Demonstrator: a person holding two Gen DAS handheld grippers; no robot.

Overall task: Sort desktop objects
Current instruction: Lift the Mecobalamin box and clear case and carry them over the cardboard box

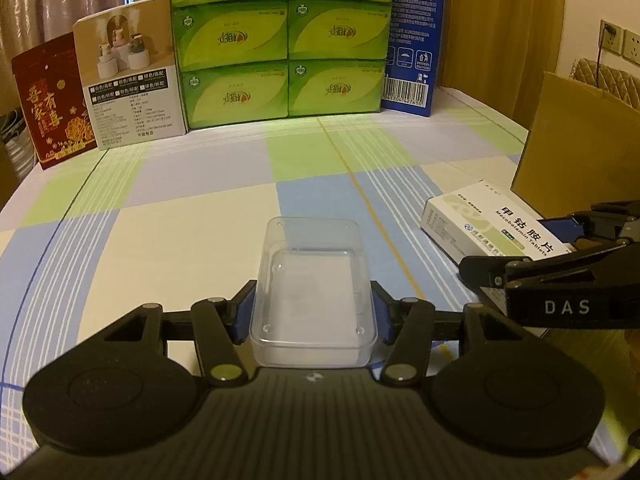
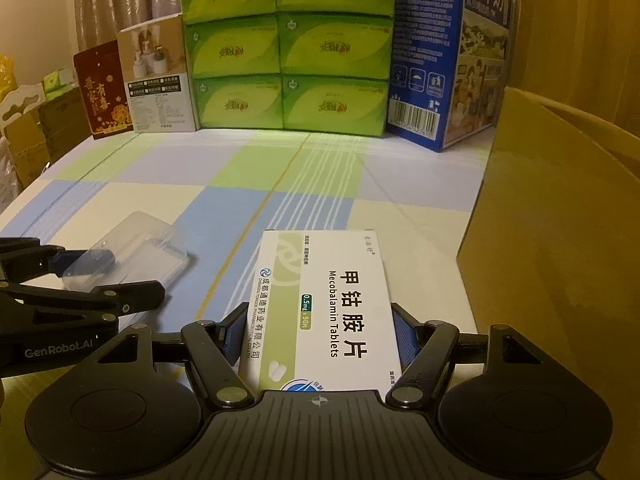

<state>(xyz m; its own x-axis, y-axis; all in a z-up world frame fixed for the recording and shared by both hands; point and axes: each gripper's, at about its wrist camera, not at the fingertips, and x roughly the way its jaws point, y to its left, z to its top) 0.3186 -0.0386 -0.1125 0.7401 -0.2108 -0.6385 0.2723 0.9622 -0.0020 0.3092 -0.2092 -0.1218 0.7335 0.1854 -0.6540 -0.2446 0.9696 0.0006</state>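
Left gripper (image 1: 312,312) clamping clear box (image 1: 312,280), right gripper (image 2: 320,336) clamping tablet box (image 2: 324,308)

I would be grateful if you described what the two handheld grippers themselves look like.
Both are matte black with ribbed bodies, round side discs, silver pivot pins and blue finger pads. The left gripper shows "GenRobot.AI" on its side in the right wrist view; the right gripper shows "DAS" in the left wrist view. No cables or sleeves show.

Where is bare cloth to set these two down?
The free patch is mid-table, between the clear plastic box, the tablet box and the back row. It is crowded along the back: green tissue packs, blue carton. Cardboard walls the right edge.
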